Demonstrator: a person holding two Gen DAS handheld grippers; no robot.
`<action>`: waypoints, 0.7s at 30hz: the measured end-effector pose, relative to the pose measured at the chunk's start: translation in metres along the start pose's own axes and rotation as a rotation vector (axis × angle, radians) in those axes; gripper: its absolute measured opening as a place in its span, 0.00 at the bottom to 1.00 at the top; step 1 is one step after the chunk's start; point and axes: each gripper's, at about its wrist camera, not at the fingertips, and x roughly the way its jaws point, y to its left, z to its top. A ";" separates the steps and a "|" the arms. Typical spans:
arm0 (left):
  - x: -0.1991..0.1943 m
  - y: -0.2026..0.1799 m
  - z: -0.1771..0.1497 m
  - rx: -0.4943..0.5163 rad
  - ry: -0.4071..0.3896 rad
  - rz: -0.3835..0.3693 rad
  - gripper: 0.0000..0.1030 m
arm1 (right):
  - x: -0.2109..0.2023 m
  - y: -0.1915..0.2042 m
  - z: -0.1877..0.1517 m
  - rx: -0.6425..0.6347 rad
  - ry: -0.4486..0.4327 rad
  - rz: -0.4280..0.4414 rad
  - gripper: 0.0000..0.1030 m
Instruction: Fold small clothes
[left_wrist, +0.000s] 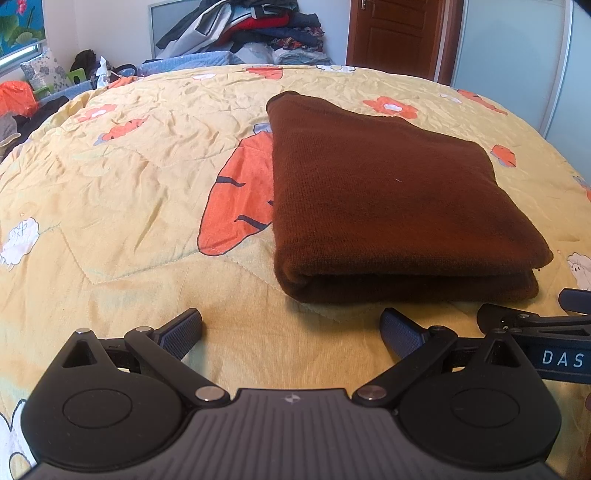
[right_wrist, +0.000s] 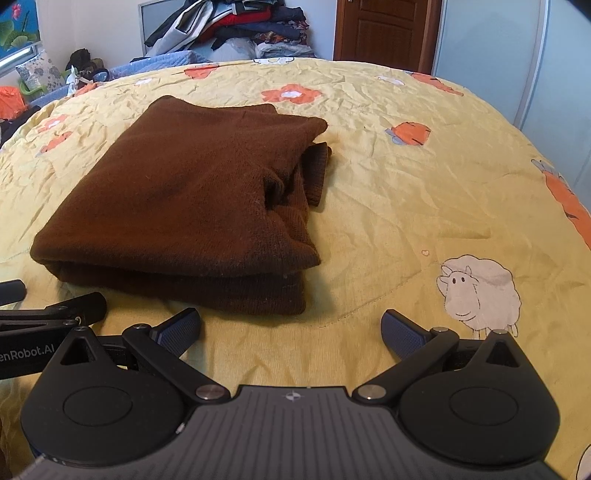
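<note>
**Folded sweater rests on bed, both tools released**

The left tool (left_wrist: 291, 330) hangs low over the quilt (left_wrist: 129, 177) with its jaws spread wide and nothing between them; the right tool (right_wrist: 291, 328) sits just beside it, likewise splayed and empty. Directly ahead of both, a brown sweater (left_wrist: 388, 192) lies folded in a thick, layered rectangle on the yellow quilt, its near fold close to the fingertips yet apart from them. A ribbed cuff (right_wrist: 317, 173) pokes out along the sweater's right edge. Beyond the bed, a heap of clothes (left_wrist: 255, 26) is stacked against the far wall, beside a wooden door (left_wrist: 395, 33).
</note>
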 end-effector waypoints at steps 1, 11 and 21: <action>0.000 0.000 0.000 0.000 0.000 0.000 1.00 | 0.000 0.000 0.000 0.000 -0.001 0.000 1.00; 0.000 0.000 0.000 0.000 0.001 0.000 1.00 | 0.001 0.000 0.001 0.000 -0.005 -0.001 1.00; 0.000 0.000 0.000 0.001 0.001 0.000 1.00 | 0.001 0.000 0.000 0.000 -0.005 -0.001 1.00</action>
